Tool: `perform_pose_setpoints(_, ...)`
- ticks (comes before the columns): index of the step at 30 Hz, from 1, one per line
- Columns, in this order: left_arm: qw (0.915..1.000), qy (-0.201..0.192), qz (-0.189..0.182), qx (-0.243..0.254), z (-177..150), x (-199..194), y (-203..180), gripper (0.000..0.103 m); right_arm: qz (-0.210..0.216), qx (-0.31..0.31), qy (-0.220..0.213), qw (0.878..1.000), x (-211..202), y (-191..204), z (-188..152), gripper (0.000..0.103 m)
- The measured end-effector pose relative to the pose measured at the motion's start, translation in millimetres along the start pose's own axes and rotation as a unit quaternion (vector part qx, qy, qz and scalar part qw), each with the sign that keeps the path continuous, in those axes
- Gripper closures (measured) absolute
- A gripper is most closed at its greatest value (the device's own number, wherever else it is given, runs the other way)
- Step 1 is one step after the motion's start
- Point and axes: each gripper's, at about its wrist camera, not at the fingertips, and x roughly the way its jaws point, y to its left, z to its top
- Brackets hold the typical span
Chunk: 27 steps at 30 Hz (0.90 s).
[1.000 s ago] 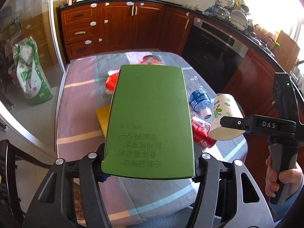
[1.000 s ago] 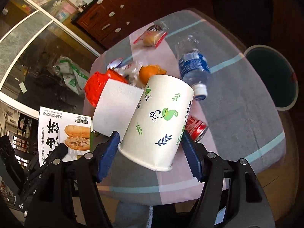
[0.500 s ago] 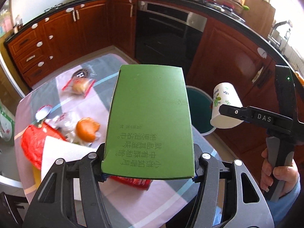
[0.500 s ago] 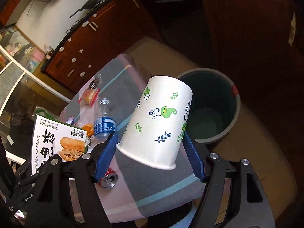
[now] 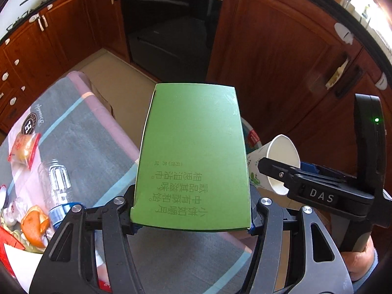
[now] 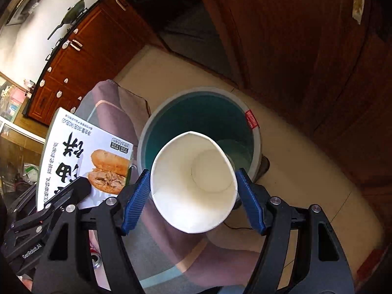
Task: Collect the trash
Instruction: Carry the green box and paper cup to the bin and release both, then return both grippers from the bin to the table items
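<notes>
you have two pieces of trash in hand and both sit close to the bin, the round teal-lined can on the floor just past the corner of the desk. nothing shows inside the bin but its pale bottom, so by my reading this is an early load and neither piece has been dropped yet.

your right tool has the paper cup between its blue pads; the rim is squeezed out of round, so the pads look to be pressing on it, at a fairly wide spread. the cup hangs above the bin's near side. its long axis runs along the tool's fingers, mouth toward your wrist, base pointing down and away toward the bin.

your left tool is clamped on the green box at its near end, also at a wide spread. the box lies flat with its long axis straight ahead along the fingers, far end reaching toward the bin and covering most of it in the left wrist view. from the right wrist view it sits just beside the bin, on the desk side.

left on the desk, further from the bin: a clear water bottle, a wrapped bun, orange peel, and a can near the edge. i judge most of the job remains.
</notes>
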Motion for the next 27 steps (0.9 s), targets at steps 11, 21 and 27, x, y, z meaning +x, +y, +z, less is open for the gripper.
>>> perform_pose_setpoints(11,0.9994,0.023,0.022,-0.015,13,47,20,0.028,0.001,0.018,0.033,0.999,32,-11,9,0.036)
perform_pose_setpoints(21,0.9993,0.014,0.016,-0.030,5,35,34,0.014,-0.009,0.018,0.056,0.998,41,-8,7,0.036)
perform_pose_setpoints(27,0.9991,0.005,0.019,-0.039,-5,19,39,0.006,-0.032,0.030,0.061,0.997,44,-8,7,0.019)
